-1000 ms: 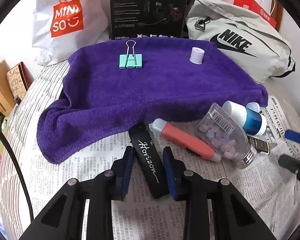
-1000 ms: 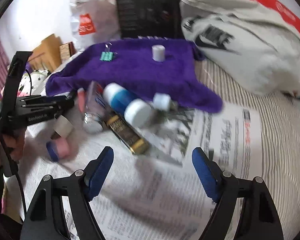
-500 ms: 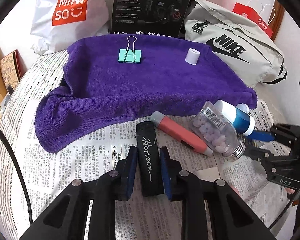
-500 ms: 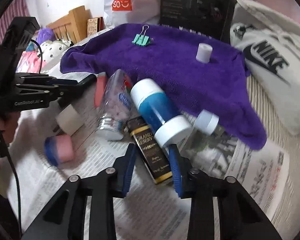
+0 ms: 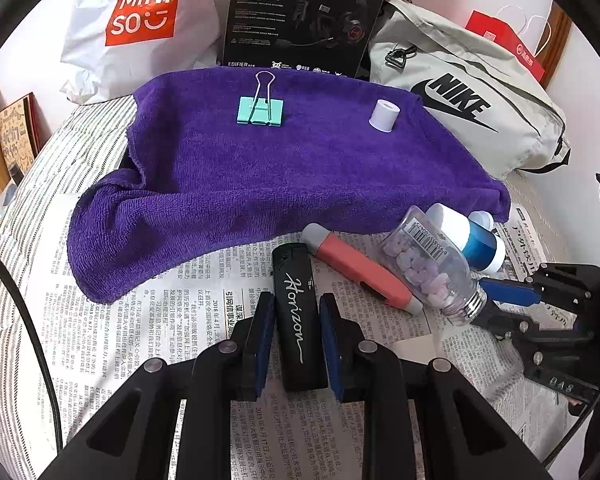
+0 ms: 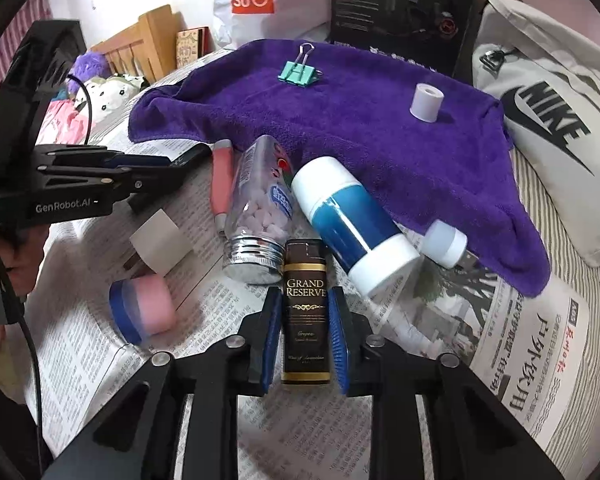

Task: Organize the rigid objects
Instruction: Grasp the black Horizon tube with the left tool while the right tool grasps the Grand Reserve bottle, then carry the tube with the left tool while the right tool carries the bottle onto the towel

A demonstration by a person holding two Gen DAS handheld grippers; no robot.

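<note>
Both grabs look about ready, and the purple towel [image 5: 300, 176] is the obvious landmark here. The left gripper [image 5: 296, 336] has its blue pads on either side of the black lighter [image 5: 298, 316], which lies flat on the newspaper [image 5: 148, 320] just in front of the towel's near edge; the pads look pressed against its sides, so I'd call it clamped. The right gripper [image 6: 304, 336] is doing the same on the dark brown box [image 6: 305, 316] with gold lettering, also on the paper just short of the towel, with its far end right up against the pill bottle [image 6: 260, 208] and the blue and white tube [image 6: 352, 220]. The towel seems to be the drop zone, since a green binder clip [image 5: 260, 110] and a small white cap [image 5: 384, 115] already sit toward its back. My advice: lift both straight up before moving forward, because dragging the box would probably nudge the bottle or the tube and both look ready to roll. Keep the squeeze firm, since the lighter is smooth. Set each piece down flat in the open middle of the towel, well apart from the clip and cap, and open only once it's resting.
</note>
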